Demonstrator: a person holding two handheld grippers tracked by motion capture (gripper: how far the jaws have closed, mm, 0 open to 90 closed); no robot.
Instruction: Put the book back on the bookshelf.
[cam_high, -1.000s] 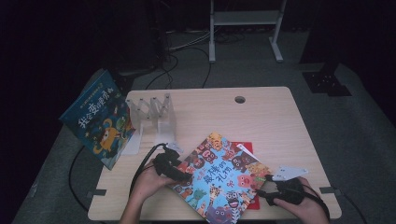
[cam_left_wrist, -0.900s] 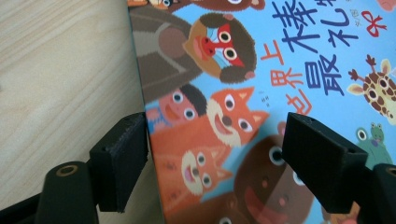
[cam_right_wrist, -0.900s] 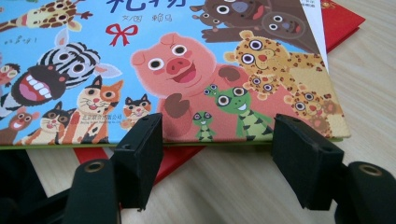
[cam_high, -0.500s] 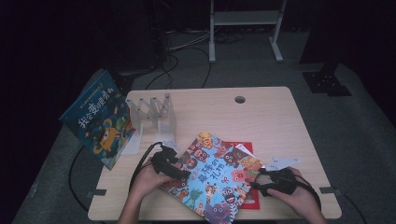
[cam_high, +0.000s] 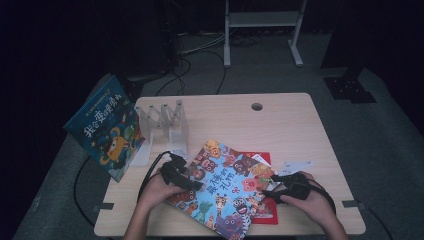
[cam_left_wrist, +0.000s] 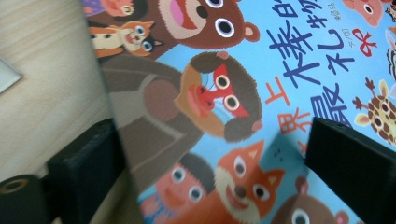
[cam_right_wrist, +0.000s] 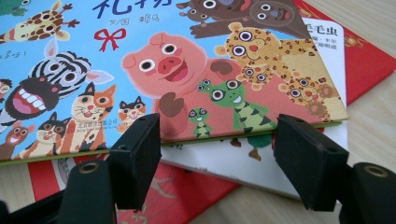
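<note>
A picture book with a blue animal cover (cam_high: 225, 190) lies at the table's front, on top of a white book (cam_right_wrist: 261, 170) and a red book (cam_high: 265, 212). My left gripper (cam_high: 192, 184) is at the picture book's left edge. In the left gripper view (cam_left_wrist: 210, 135) its jaws have just been opening and stand wide apart, one beside and under the cover's edge (cam_left_wrist: 119, 140) and one over the cover, neither pressing. My right gripper (cam_high: 272, 187) sits at the book's right corner, and in the right gripper view (cam_right_wrist: 217, 135) it is open with the book's edge (cam_right_wrist: 210, 135) just beyond its tips.
A clear plastic book rack (cam_high: 162, 125) stands at the table's back left. Another blue picture book (cam_high: 107, 127) leans off the table's left side. A cable hole (cam_high: 257, 106) is near the far edge. White paper scraps (cam_high: 295, 166) lie by the right hand.
The picture book has slid a little to the left. My right hand has moved left up to its corner. The left gripper's jaws have widened.
</note>
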